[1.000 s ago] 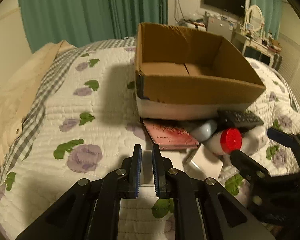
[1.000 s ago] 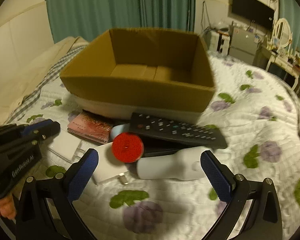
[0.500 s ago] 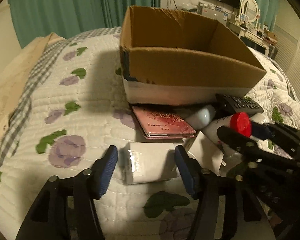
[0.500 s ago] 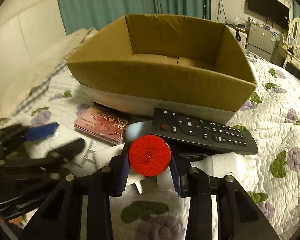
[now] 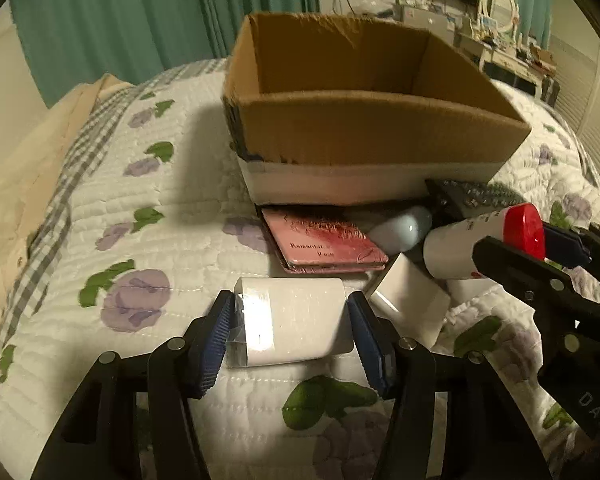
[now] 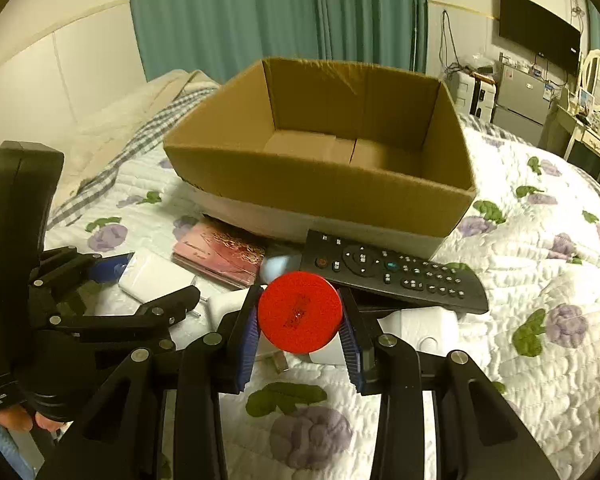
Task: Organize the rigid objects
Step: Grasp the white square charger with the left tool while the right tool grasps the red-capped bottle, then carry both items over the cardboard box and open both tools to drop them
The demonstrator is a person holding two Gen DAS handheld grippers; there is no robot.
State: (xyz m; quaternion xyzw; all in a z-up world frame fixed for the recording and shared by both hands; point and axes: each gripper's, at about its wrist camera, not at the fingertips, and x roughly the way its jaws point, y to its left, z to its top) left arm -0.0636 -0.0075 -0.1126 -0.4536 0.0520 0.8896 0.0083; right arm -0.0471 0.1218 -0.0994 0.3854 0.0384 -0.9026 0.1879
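L gripper: I have the jaws around the white pack, pads at both ends; contact looks made, but I judge it not yet lifted off the bed quilt. R gripper: jaws clamped on the red cap of the white bottle, gripped there as it's the end facing me. Cardboard box sits open just behind the pile, prob. the drop point. Remote and pink booklet lie against the box front, untouched.

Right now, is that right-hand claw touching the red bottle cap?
Touching. The right wrist view shows the right gripper with both blue pads pressed against the sides of the red cap.
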